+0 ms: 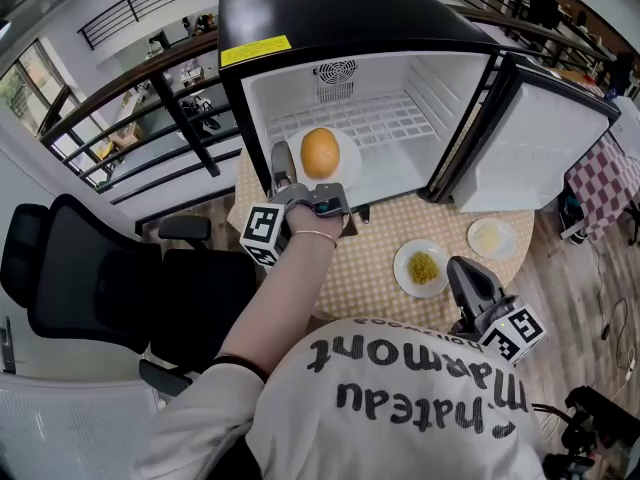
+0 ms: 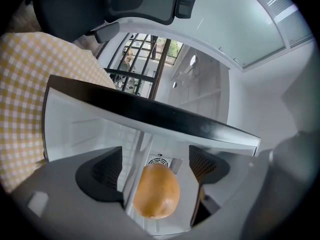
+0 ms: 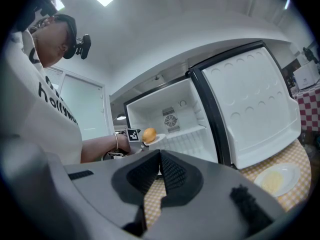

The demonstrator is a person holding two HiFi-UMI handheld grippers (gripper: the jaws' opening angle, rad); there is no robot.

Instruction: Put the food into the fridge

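A round orange-brown piece of food [image 1: 320,152] lies on a white plate [image 1: 349,160] at the front of the wire shelf inside the open black mini fridge [image 1: 350,23]. My left gripper [image 1: 305,183] is at the plate's near edge, in the fridge mouth. Its jaws stand wide apart in the left gripper view [image 2: 156,162], with the food [image 2: 156,191] and plate between them and the pads not pressing on either. My right gripper [image 1: 465,273] hangs low by the person's body, over the table's near side. Its jaws are shut and empty [image 3: 160,166].
The fridge door [image 1: 540,148] swings open to the right. On the yellow checked table [image 1: 375,263] sit a plate of yellow noodles [image 1: 421,267] and a plate of pale food [image 1: 492,237]. A black office chair [image 1: 90,278] stands at the left, with a railing behind.
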